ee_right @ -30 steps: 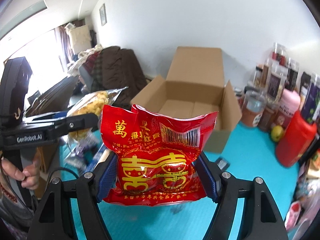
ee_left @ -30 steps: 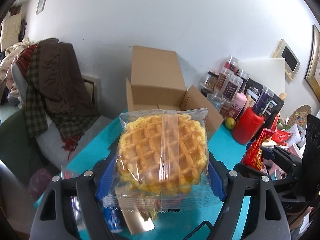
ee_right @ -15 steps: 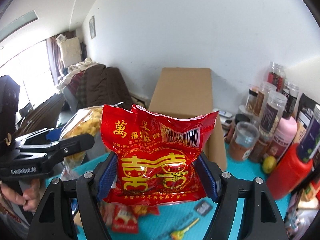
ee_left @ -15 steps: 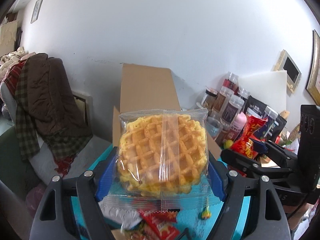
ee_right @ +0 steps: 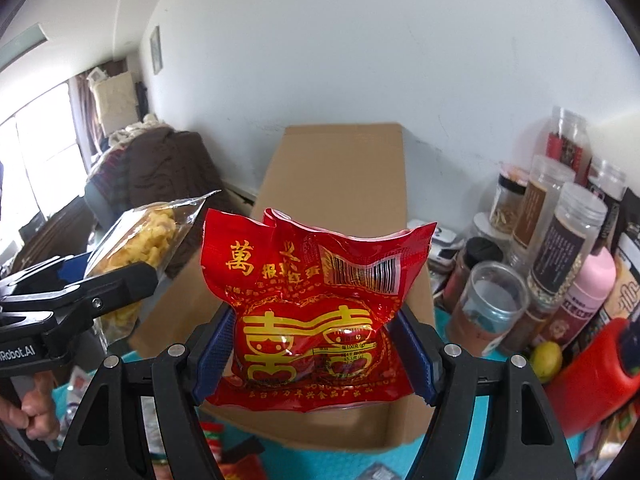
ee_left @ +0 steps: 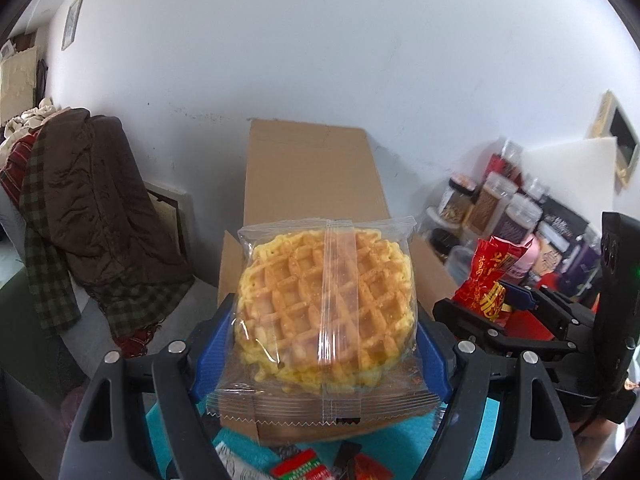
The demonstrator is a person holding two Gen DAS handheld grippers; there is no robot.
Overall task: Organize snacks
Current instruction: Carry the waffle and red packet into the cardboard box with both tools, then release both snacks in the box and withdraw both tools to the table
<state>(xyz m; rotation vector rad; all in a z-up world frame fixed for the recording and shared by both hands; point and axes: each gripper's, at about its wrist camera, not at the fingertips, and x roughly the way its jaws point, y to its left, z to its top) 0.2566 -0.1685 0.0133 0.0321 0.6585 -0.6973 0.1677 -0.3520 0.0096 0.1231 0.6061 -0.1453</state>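
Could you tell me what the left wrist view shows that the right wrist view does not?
Only the left wrist view shows the waffle packet face-on in the left gripper, and a white foam board. Only the right wrist view shows a window, a yellow fruit and the person's hand. Both show the cardboard box, the jars and the red packet in the right gripper.

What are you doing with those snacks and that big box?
A person is tidying snacks with a gripper in each hand. The left gripper is clamped on a wrapped waffle, and the right gripper is clamped on a red snack packet. Both are held up just in front of an open cardboard box on the blue table. Nothing has been dropped in yet. More snack packets lie on the table below, and jars stand to the right.
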